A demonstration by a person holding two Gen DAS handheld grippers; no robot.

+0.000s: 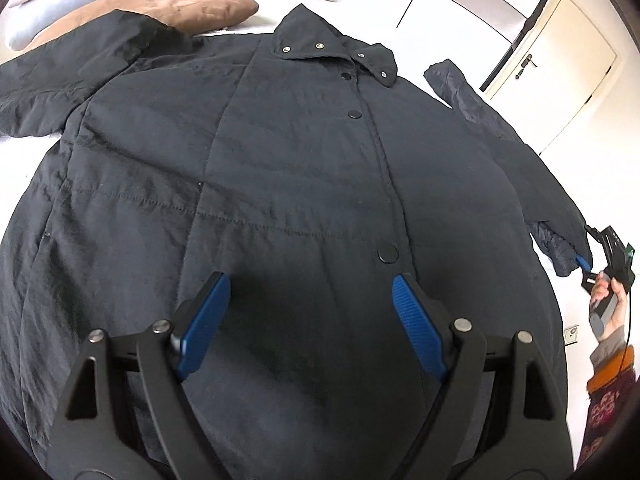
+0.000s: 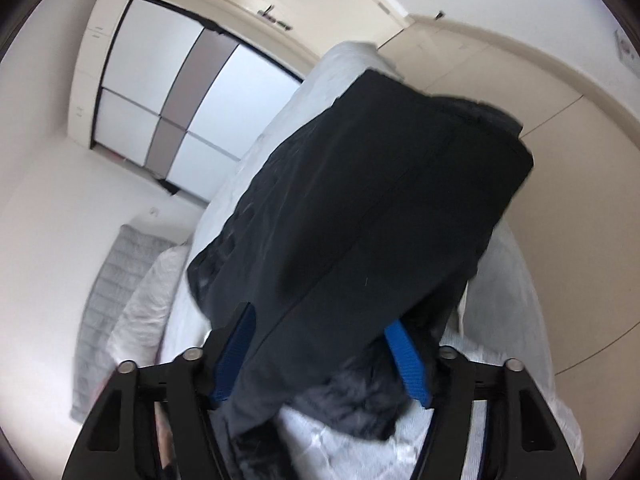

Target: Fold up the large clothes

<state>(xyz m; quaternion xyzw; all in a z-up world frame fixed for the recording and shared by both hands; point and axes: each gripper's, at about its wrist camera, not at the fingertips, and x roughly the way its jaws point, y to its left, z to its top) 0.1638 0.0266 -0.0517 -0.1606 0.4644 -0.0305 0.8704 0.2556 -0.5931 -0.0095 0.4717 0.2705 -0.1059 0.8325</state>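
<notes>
Left wrist view first: the left gripper hangs over the lower front of the coat, its blue fingers spread wide with nothing between them. Just beyond them sits a big black snap, then more snaps running up the placket to the collar, which lies folded over with its metal studs showing. The coat lies front up, spread flat across the white bed. One sleeve reaches out left toward a tan pillow; beyond that, more pillows are piled at the head of the bed.

Only this view shows the whole picture on the right: the other sleeve runs down the bed's edge to its cuff, where the right gripper pinches it, a hand on the handle. Farther off, a door and wardrobe panels.

Right wrist view gives the close-up: the right gripper has dark sleeve fabric bunched between its fingers, which are closed onto the cloth, and the sleeve stretches away over the bed. This view is blurred. Behind it are the wardrobe and a grey quilted piece low on the left, neither seen this way from the left camera.
</notes>
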